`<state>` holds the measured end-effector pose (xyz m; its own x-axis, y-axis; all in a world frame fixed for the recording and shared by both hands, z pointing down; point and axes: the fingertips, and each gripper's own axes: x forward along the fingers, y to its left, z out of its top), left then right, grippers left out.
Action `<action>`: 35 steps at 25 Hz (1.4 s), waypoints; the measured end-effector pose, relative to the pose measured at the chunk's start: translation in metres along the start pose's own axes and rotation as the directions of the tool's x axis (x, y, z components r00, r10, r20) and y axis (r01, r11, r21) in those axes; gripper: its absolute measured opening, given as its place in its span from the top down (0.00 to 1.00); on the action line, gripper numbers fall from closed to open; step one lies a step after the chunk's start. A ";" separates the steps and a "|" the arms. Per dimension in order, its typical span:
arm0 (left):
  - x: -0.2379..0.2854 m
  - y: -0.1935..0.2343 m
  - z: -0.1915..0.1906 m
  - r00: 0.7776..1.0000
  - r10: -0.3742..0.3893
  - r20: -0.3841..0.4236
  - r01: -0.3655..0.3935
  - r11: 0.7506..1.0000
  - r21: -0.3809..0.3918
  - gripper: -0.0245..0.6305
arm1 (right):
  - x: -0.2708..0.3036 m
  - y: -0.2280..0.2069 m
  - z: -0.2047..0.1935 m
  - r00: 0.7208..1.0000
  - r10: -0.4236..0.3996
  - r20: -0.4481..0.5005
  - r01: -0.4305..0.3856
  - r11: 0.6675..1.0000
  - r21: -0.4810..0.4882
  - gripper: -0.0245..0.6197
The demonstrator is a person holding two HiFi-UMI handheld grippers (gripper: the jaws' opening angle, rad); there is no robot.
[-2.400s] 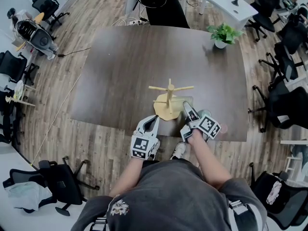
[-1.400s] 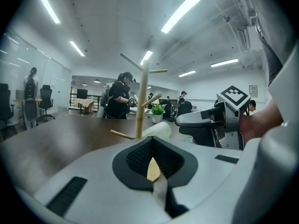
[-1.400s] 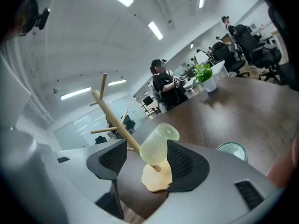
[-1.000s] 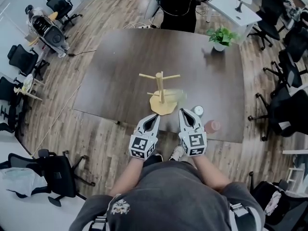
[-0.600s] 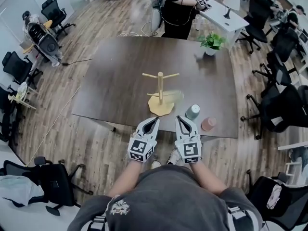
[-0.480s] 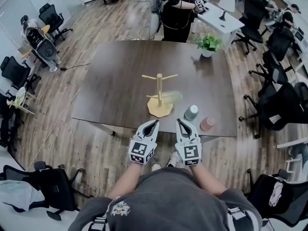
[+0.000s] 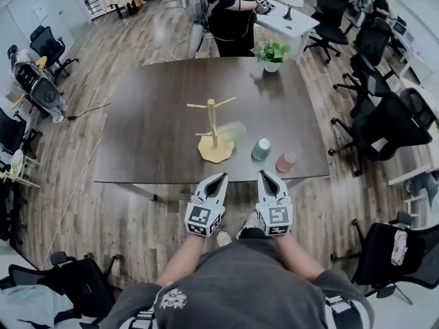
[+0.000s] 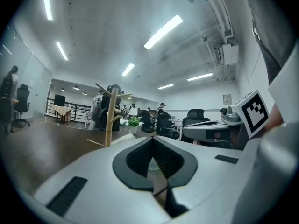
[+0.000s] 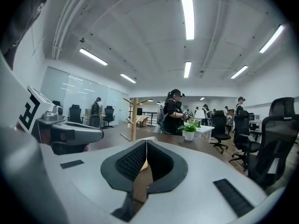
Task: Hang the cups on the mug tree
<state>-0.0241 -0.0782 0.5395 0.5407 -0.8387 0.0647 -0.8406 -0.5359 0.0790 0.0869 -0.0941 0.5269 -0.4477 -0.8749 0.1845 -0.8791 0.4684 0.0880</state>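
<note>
A wooden mug tree [image 7: 212, 130] stands near the middle front of the dark table [image 7: 151, 115], with no cup on its pegs. A pale yellow-green cup [image 7: 232, 132] lies right beside its base. To the right a teal cup [image 7: 260, 149] and a pink cup [image 7: 285, 162] stand by the front edge. My left gripper [image 7: 221, 177] and right gripper [image 7: 264, 174] are side by side just off that edge, both shut and empty. The tree [image 8: 108, 120] shows beyond the shut left gripper [image 8: 153, 136], and the tree [image 9: 134, 118] shows again past the shut right gripper [image 9: 145, 141].
A potted plant [image 7: 272, 52] stands at the table's far edge, and a person in black [image 7: 230, 12] is behind it. Office chairs [image 7: 384, 125] crowd the right side, with more chairs [image 7: 14, 132] at the left. The floor is wood planks.
Both grippers have drawn back from the tree to just off the table's front edge. The right gripper has left the cups, and the teal and pink cups now show standing free.
</note>
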 end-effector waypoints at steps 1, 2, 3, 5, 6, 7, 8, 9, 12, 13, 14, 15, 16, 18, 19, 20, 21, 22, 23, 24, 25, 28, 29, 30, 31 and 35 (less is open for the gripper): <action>0.003 -0.004 -0.002 1.000 -0.015 -0.006 0.015 1.000 0.001 0.95 | -0.003 -0.006 -0.004 1.000 -0.018 -0.007 0.018 1.000 0.010 0.92; 0.006 -0.007 -0.004 0.999 -0.029 -0.013 0.029 1.000 0.003 0.95 | -0.005 -0.011 -0.008 0.999 -0.035 -0.014 0.036 0.999 0.020 0.92; 0.009 -0.010 -0.006 0.999 -0.042 -0.020 0.042 0.999 0.005 0.95 | -0.006 -0.017 -0.011 0.998 -0.051 -0.020 0.052 0.998 0.031 0.92; 0.019 -0.014 -0.009 0.998 -0.063 -0.029 0.064 0.998 0.007 0.95 | -0.007 -0.030 -0.018 0.996 -0.081 -0.031 0.082 0.995 0.048 0.92; 0.026 -0.016 -0.010 0.997 -0.074 -0.032 0.074 0.997 0.009 0.95 | -0.007 -0.037 -0.021 0.995 -0.094 -0.037 0.096 0.994 0.051 0.92; 0.033 -0.019 -0.011 0.996 -0.085 -0.036 0.085 0.996 0.011 0.95 | -0.007 -0.044 -0.025 0.993 -0.106 -0.044 0.108 0.993 0.051 0.92; 0.039 -0.023 -0.013 0.994 -0.097 -0.041 0.097 0.995 0.013 0.95 | -0.007 -0.051 -0.030 0.992 -0.115 -0.052 0.118 0.992 0.051 0.92; 0.046 -0.026 -0.015 0.993 -0.109 -0.046 0.110 0.994 0.017 0.95 | -0.008 -0.057 -0.035 0.990 -0.123 -0.061 0.127 0.990 0.054 0.92; 0.067 -0.036 -0.021 0.987 -0.146 -0.067 0.148 0.988 0.034 0.95 | -0.006 -0.075 -0.050 0.985 -0.149 -0.084 0.155 0.986 0.063 0.92; 0.074 -0.039 -0.024 0.985 -0.154 -0.075 0.157 0.987 0.036 0.95 | -0.005 -0.081 -0.053 0.984 -0.157 -0.090 0.163 0.985 0.065 0.92; 0.080 -0.041 -0.026 0.983 -0.161 -0.084 0.165 0.986 0.036 0.95 | -0.005 -0.087 -0.057 0.982 -0.162 -0.097 0.169 0.984 0.064 0.92; 0.086 -0.043 -0.029 0.981 -0.169 -0.093 0.173 0.984 0.035 0.95 | -0.004 -0.092 -0.060 0.980 -0.167 -0.104 0.174 0.983 0.063 0.92; 0.092 -0.046 -0.033 0.979 -0.177 -0.102 0.182 0.983 0.034 0.95 | -0.004 -0.097 -0.065 0.979 -0.171 -0.113 0.179 0.982 0.064 0.92; 0.104 -0.053 -0.040 0.973 -0.197 -0.118 0.202 0.979 0.032 0.95 | -0.002 -0.107 -0.074 0.976 -0.176 -0.125 0.187 0.979 0.080 0.92; 0.110 -0.056 -0.043 0.971 -0.205 -0.125 0.210 0.977 0.031 0.95 | -0.001 -0.112 -0.078 0.977 -0.174 -0.124 0.186 0.978 0.092 0.92; 0.115 -0.059 -0.046 0.968 -0.212 -0.131 0.217 0.976 0.029 0.95 | 0.001 -0.116 -0.081 0.978 -0.168 -0.120 0.180 0.978 0.102 0.92; 0.120 -0.062 -0.049 0.967 -0.217 -0.136 0.223 0.975 0.027 0.95 | 0.003 -0.119 -0.084 0.980 -0.160 -0.118 0.172 0.979 0.108 0.92; 0.125 -0.064 -0.051 0.965 -0.222 -0.141 0.227 0.974 0.024 0.95 | 0.004 -0.122 -0.087 0.981 -0.152 -0.119 0.165 0.980 0.110 0.92; 0.130 -0.066 -0.053 0.963 -0.226 -0.146 0.231 0.973 0.022 0.95 | 0.005 -0.125 -0.090 0.981 -0.147 -0.123 0.161 0.981 0.111 0.92; 0.134 -0.068 -0.055 0.962 -0.229 -0.150 0.235 0.972 0.020 0.95 | 0.006 -0.128 -0.092 0.981 -0.145 -0.129 0.159 0.981 0.111 0.92; 0.137 -0.070 -0.056 0.960 -0.232 -0.155 0.237 0.971 0.020 0.95 | 0.007 -0.132 -0.095 0.980 -0.145 -0.135 0.160 0.981 0.112 0.92; 0.145 -0.071 -0.058 0.958 -0.232 -0.167 0.239 0.971 0.021 0.95 | 0.009 -0.141 -0.098 0.980 -0.148 -0.136 0.164 0.980 0.115 0.92; 0.148 -0.071 -0.060 0.958 -0.230 -0.172 0.237 0.971 0.020 0.95 | 0.010 -0.143 -0.099 0.980 -0.148 -0.132 0.163 0.980 0.118 0.92; 0.150 -0.071 -0.063 0.957 -0.230 -0.177 0.236 0.972 0.017 0.95 | 0.011 -0.146 -0.101 0.980 -0.148 -0.132 0.164 0.979 0.121 0.91; 0.152 -0.072 -0.066 0.956 -0.230 -0.182 0.236 0.972 0.013 0.95 | 0.013 -0.149 -0.104 0.979 -0.149 -0.136 0.166 0.978 0.125 0.88; 0.159 -0.074 -0.072 0.953 -0.230 -0.196 0.235 0.972 0.001 0.95 | 0.018 -0.159 -0.118 0.971 -0.156 -0.180 0.184 0.971 0.153 0.63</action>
<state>0.1264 -0.1644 0.6155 0.7149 -0.6573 0.2382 -0.6903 -0.7179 0.0907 0.2378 -0.1703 0.6320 -0.2681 -0.9007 0.3419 -0.9611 0.2747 -0.0299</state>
